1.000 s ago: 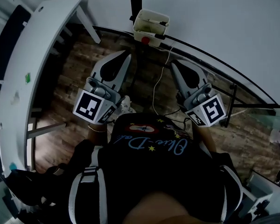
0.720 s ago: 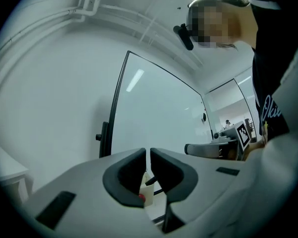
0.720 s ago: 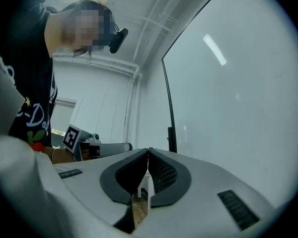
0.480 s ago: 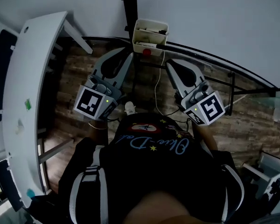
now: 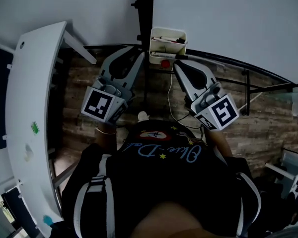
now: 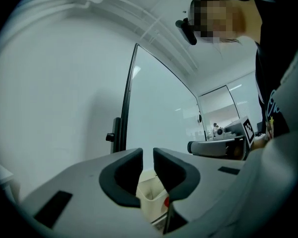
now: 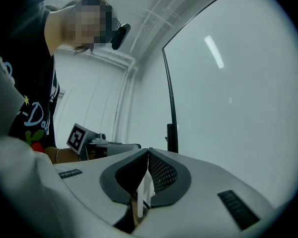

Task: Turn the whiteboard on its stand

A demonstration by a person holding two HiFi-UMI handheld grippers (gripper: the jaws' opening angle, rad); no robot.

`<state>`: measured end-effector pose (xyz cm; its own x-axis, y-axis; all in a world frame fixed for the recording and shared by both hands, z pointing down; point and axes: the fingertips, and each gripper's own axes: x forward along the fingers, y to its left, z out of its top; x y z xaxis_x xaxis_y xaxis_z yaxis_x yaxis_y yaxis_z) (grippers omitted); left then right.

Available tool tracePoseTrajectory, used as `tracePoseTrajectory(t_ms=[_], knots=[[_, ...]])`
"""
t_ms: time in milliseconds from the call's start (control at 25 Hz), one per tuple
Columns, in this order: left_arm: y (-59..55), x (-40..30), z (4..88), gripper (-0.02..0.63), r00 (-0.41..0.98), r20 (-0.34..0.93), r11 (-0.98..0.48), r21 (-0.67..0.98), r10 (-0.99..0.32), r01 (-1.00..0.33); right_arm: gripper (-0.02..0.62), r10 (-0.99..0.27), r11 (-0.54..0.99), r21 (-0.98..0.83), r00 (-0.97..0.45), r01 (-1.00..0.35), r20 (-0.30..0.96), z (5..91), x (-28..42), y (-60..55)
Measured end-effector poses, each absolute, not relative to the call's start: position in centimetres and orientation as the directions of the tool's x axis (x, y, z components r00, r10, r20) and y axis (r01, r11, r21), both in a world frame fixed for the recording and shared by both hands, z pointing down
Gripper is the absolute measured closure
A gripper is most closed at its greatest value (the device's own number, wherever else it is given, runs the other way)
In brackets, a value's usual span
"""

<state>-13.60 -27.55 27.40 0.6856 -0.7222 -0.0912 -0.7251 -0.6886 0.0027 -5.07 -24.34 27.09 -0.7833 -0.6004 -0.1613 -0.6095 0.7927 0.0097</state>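
Because the whiteboard [image 5: 228, 24] ahead needs gripping to turn, the left gripper [image 6: 148, 155] has just been opening its jaws, empty, while the right gripper [image 7: 148, 155] sits clenched on nothing.

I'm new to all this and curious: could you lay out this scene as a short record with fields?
Setting: person facing a whiteboard on its black stand
Left gripper: jaws slightly apart, just been opening, nothing between them
Right gripper: jaws together at the tips
At the board's lower edge: white tray holding markers
Left side: white table
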Motion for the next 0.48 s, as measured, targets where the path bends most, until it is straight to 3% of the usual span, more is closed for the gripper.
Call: tracePoseTrajectory(t_ms=[480], knots=[[-31.4, -14.9, 28.1, 0.518, 0.761, -0.063, -0.762, 0.006, -0.646, -0.647, 0.568, -0.684, 0.717, 0.017, -0.708, -0.697, -0.175, 26.3, -7.4, -26.0]])
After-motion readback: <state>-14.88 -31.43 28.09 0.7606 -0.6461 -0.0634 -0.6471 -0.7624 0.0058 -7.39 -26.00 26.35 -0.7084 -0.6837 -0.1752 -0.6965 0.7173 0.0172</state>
